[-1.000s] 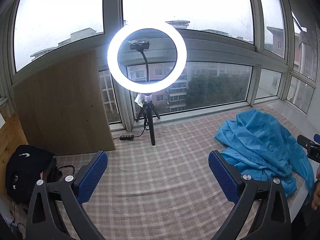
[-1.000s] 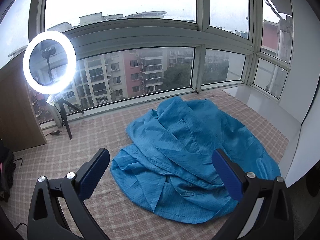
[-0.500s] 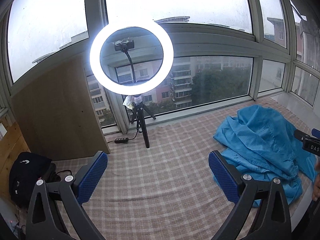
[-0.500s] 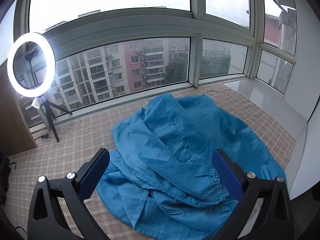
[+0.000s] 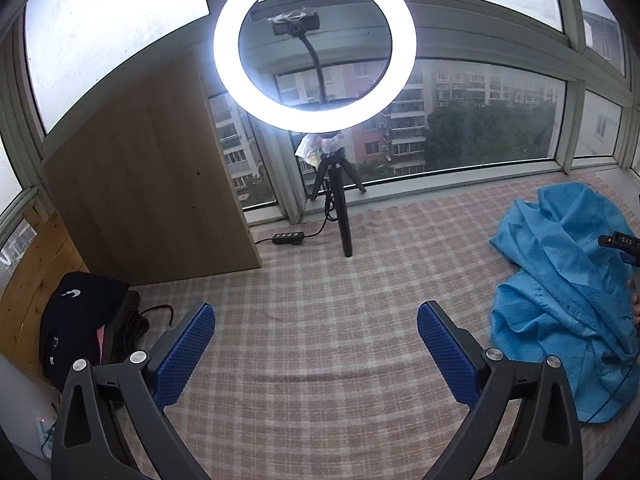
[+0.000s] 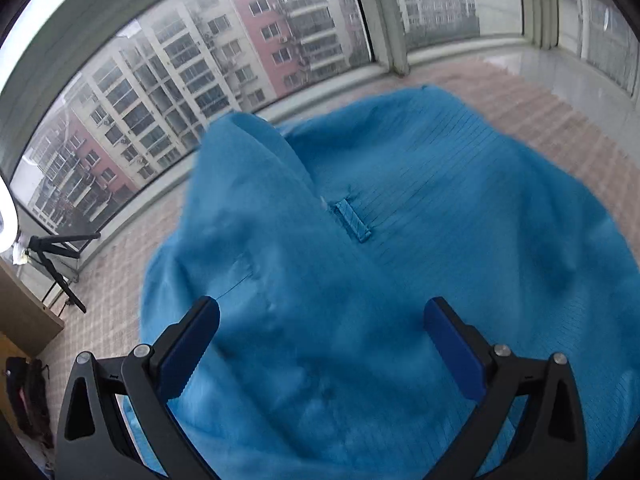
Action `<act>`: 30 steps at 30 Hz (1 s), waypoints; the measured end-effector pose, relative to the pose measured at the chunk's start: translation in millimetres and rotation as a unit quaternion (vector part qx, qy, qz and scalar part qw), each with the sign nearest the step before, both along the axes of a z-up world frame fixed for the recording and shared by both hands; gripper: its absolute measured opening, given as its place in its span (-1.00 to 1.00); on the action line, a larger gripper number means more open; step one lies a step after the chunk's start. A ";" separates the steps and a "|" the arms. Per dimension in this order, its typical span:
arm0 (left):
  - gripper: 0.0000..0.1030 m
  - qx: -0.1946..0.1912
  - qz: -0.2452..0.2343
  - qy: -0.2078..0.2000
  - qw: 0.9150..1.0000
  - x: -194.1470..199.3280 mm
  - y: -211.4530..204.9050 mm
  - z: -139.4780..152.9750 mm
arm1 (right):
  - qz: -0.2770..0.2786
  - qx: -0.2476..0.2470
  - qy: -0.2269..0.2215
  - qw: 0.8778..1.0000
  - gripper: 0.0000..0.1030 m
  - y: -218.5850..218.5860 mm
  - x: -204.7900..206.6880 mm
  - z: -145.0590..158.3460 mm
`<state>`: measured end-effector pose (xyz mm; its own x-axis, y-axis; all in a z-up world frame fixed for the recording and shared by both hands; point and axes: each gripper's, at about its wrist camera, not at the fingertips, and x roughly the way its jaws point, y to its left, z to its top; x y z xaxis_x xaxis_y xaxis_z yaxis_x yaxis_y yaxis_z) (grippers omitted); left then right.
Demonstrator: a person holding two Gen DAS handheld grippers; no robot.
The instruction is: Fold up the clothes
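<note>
Checked cloth (image 5: 320, 320) by the windows carried the crumpled blue garment (image 6: 360, 280), filling frame centre; my right gripper (image 6: 320, 344) hung wide over it to pinch a fold, left gripper (image 5: 316, 352) wide, empty, lower centre, waiting aside

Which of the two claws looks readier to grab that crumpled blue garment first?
The right claw, probably. It hangs open directly over the blue garment, which fills its view. The left claw, also open, faces bare checked cloth, with the garment off to its right.
</note>
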<state>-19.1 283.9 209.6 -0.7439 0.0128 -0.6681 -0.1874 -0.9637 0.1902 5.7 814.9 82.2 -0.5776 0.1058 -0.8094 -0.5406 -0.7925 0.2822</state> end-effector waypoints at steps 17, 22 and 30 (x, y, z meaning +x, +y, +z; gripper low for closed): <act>0.97 0.034 0.018 -0.016 0.999 -7.7 -68.6 -10.3 | 0.248 -0.058 0.062 0.965 -0.83 -225.5 -27.0 48.0; 0.97 0.064 0.059 -0.003 0.996 -4.6 -120.8 -4.2 | 0.366 -0.078 0.103 0.922 -0.83 -353.4 -36.8 83.8; 0.97 0.075 0.173 0.022 0.982 26.8 -224.0 5.2 | 0.531 -0.169 0.109 0.823 -0.80 -546.9 -85.9 93.1</act>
<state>7.7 59.8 214.9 -0.7498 -0.1498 -0.6445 0.1607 -0.9861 0.0422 -80.2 268.0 175.3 -0.3337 -0.7623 -0.5545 0.4995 -0.6419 0.5818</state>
